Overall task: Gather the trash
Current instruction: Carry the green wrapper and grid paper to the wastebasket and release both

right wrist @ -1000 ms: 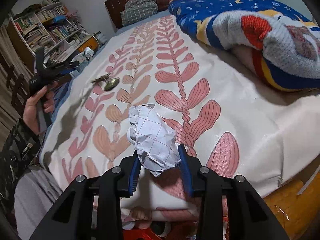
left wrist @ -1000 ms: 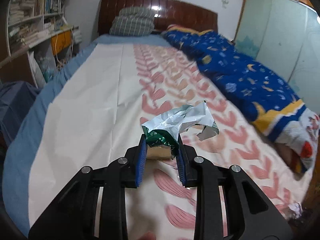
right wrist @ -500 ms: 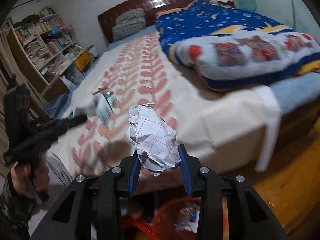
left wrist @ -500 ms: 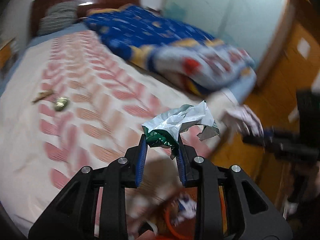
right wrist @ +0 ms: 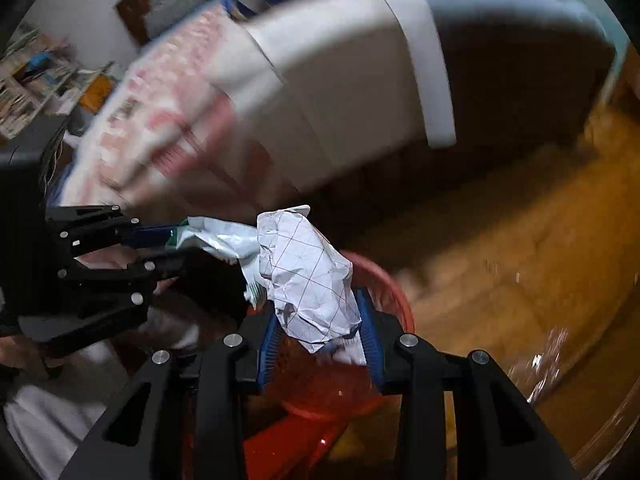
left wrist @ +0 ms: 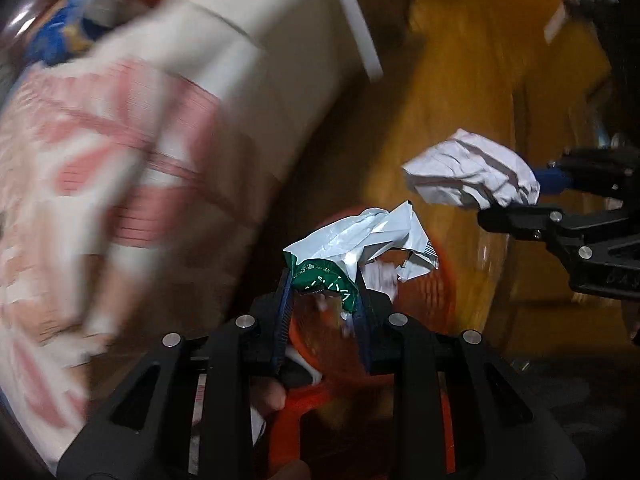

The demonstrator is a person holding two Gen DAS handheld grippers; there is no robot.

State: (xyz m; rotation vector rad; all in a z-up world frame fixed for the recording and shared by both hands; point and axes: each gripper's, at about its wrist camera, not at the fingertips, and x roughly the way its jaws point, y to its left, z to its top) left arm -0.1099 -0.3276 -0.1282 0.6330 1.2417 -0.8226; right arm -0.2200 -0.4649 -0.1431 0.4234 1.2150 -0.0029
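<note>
Both grippers have swung from the bed to the red waste basket (right wrist: pixel 384 280) on the floor. Left gripper (left wrist: pixel 322 296) clamps a green-and-white wrapper (left wrist: pixel 360 240); right gripper (right wrist: pixel 318 332) clamps crumpled grid paper (right wrist: pixel 308 276). Both pieces hang above the basket, apparently ready for release.

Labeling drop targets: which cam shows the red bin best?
Right wrist: the red bin's rim arcs clear beyond the crumpled paper. Left wrist shows only blurred bin edges behind the green wrapper.
</note>
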